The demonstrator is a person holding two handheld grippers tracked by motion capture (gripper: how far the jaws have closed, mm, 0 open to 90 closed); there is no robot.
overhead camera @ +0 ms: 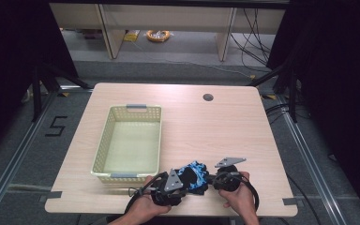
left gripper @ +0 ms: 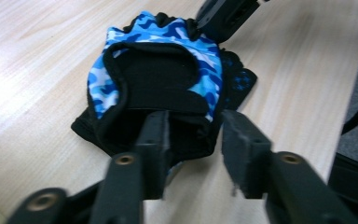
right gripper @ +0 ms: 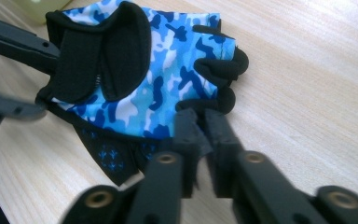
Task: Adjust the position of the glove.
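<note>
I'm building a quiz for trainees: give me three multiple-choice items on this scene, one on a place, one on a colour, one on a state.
1. Where does the glove lie?
A. in the basket
B. on the table near its front edge
C. on the floor

2. What colour is the glove's patterned fabric?
A. blue
B. red
C. yellow

3. How do the right tongs stand?
A. wide open
B. closed on the glove's finger end
C. far from the glove

Answers: 1 B, it lies on the table beside the basket. 2 A, blue camouflage with black trim. 3 B, jaws pinched together at the fabric.
</note>
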